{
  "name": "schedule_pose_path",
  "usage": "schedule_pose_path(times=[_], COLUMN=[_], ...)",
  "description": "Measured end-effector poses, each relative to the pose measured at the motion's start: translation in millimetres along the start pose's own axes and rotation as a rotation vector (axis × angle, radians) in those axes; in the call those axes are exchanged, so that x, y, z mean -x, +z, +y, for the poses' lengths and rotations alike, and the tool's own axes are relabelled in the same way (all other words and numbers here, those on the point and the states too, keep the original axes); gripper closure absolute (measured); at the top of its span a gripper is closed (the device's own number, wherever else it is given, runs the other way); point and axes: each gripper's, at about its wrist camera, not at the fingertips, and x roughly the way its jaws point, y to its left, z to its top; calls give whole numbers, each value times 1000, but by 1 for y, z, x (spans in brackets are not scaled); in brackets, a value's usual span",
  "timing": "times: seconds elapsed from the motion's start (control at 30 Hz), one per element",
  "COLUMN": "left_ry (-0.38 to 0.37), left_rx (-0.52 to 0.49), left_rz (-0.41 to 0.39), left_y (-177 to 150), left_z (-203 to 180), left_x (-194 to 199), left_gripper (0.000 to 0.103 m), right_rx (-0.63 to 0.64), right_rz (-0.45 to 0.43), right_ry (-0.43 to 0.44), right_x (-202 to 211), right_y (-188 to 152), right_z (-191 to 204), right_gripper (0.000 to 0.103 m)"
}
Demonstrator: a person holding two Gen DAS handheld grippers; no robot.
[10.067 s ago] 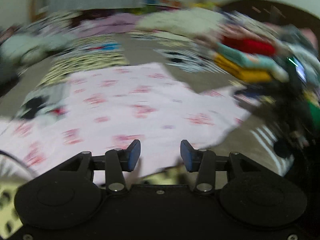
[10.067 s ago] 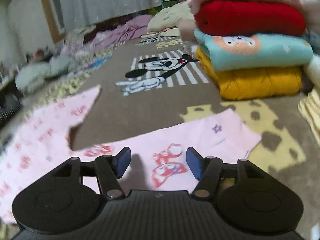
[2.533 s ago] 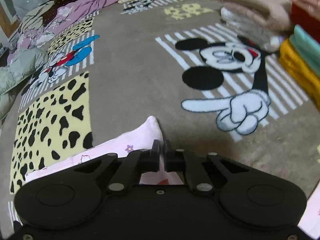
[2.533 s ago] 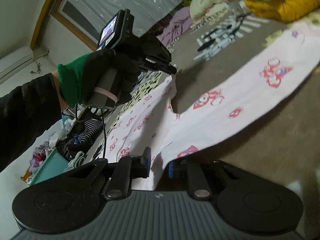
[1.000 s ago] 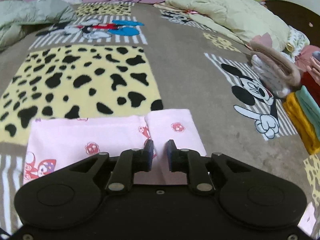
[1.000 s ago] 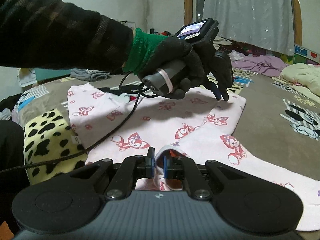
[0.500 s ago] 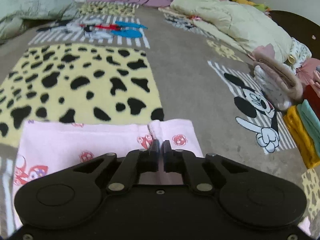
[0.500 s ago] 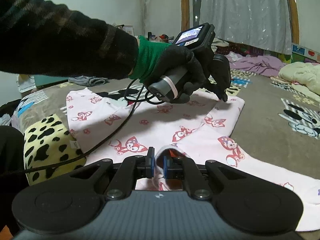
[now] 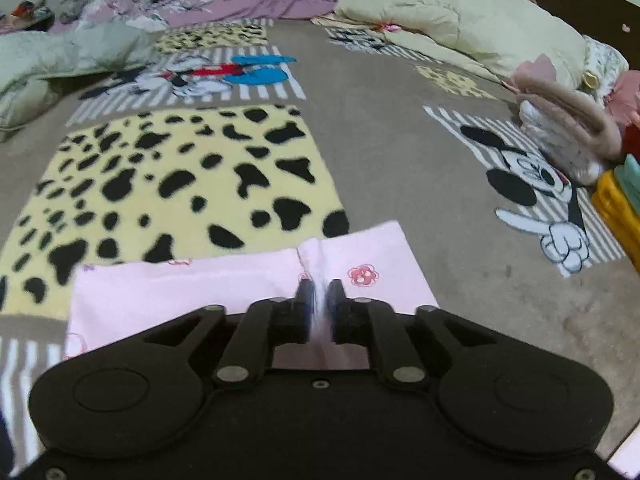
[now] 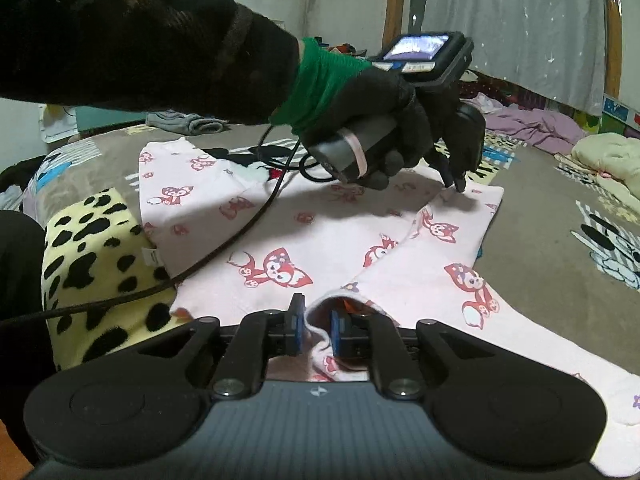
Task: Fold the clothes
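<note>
While my left claw (image 9: 319,298) pinches the far edge of the pink garment (image 10: 304,236) on the blanket, my right claw (image 10: 316,326) grips its near cuff; its length runs between them, so either end folds toward the other

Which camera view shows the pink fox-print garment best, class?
The right wrist view: the pink garment lies spread over the blanket there, fox prints and folded leg visible, the left gripper pinching its far edge. The left wrist view shows only that far edge, pinched in a ridge.
</note>
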Motion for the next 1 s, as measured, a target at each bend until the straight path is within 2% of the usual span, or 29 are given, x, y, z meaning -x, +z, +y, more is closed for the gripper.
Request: schedule_pose_path(times=[0.03,0.1,0.17,0.33,0.4,0.5,0.6,0.73,0.8,0.83,0.9,0.97,1.0], left_ry=[2,0,-11,-66,-84,-108,-133,-183,-193,-201,-206,-215,-221], left_rx=[-4,-18,-28,-32,-19,22,90,138,155,162,166,184,193], left_rz=[-19,-37,-51,-81,-89,-105,-117,-126,-132,-137,-136,-123,-117], left_y=[0,-2,-9,-48,-70,-103,-135,-169,-182,-188,-198,-205,-209], left_z=[-1,-6,-12,-23,-25,-27,-28,-38,-44,-46,-49,-49,-48], left_x=[9,28,50,116,138,168,191,208,214,218,222,222,222], left_gripper=[77,76,76,76,76,76,76,76,76,74,58,58,58], right_rx=[-1,-12,-44,-203,-341,-603,-851,-1065,-1133,-1133,-1115,-1084,-1068], right_rz=[-7,-20,-25,17,24,2,-37,-117,-151,-154,-151,-160,-165], right_ry=[-1,0,22,102,149,173,103,-187,-267,-286,-313,-321,-324], right_x=[2,8,17,44,59,83,106,136,142,139,133,123,119], right_y=[0,0,1,-2,-7,-24,-55,-88,-99,-100,-98,-94,-91], right_z=[0,-1,-6,-25,-41,-73,-105,-137,-151,-155,-162,-165,-166], right_gripper=[78,55,49,49,49,49,49,47,47,48,49,48,52])
